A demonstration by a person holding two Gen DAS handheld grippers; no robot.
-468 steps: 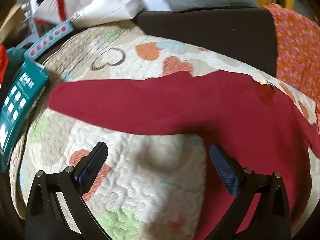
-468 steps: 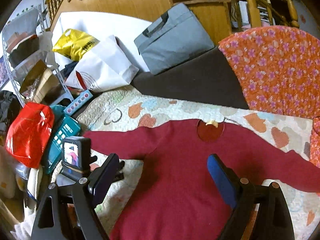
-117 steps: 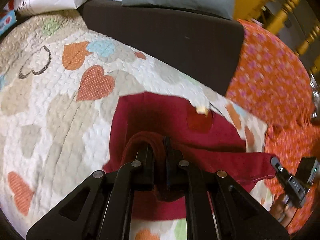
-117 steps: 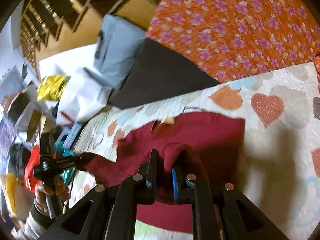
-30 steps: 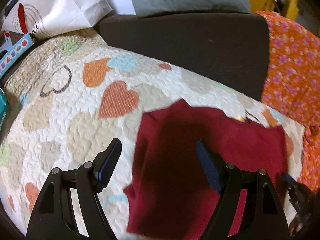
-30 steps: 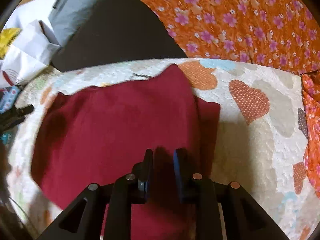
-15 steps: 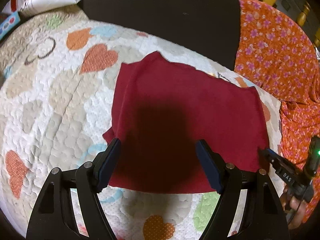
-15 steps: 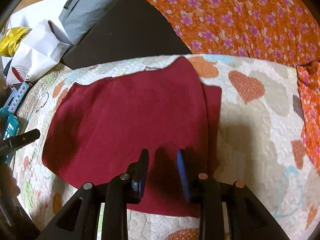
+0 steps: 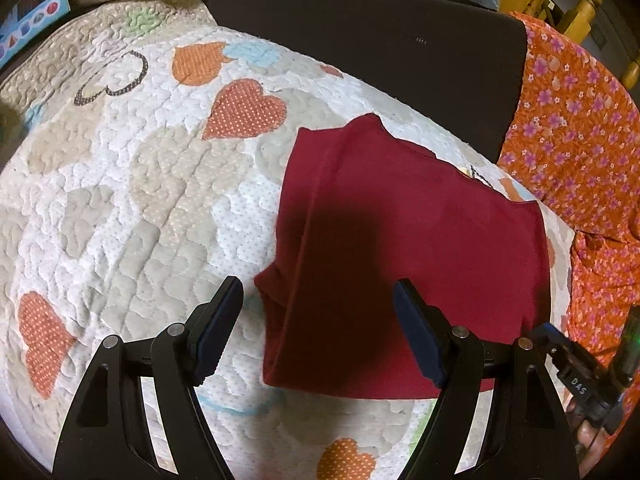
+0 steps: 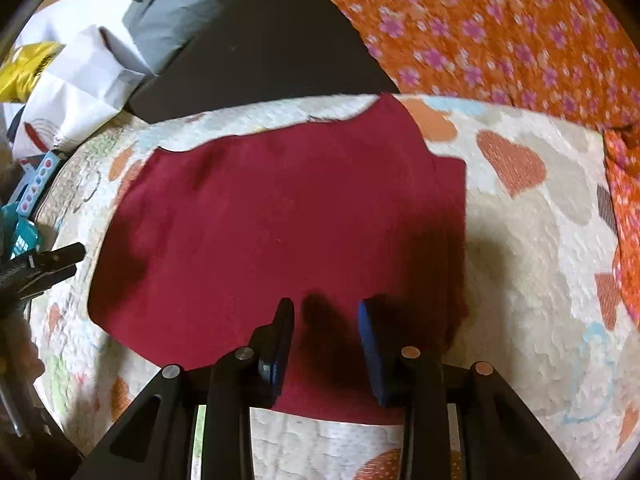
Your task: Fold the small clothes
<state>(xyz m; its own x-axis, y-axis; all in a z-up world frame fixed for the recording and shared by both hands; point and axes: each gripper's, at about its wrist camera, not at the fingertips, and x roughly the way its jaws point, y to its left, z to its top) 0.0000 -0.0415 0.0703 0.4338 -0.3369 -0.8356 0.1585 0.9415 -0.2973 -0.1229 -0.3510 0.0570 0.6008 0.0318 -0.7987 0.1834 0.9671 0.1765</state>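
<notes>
The red top lies folded into a rough rectangle on the heart quilt, just ahead of both sets of fingers; the left gripper is spread wide and empty, the right gripper partly parted and empty too. Judged next — another fold; pinch both near corners through every layer, lift evenly, lay edges flush.

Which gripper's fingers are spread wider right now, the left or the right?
The left gripper, spread wide over the red garment; the right gripper is only partly open.
</notes>
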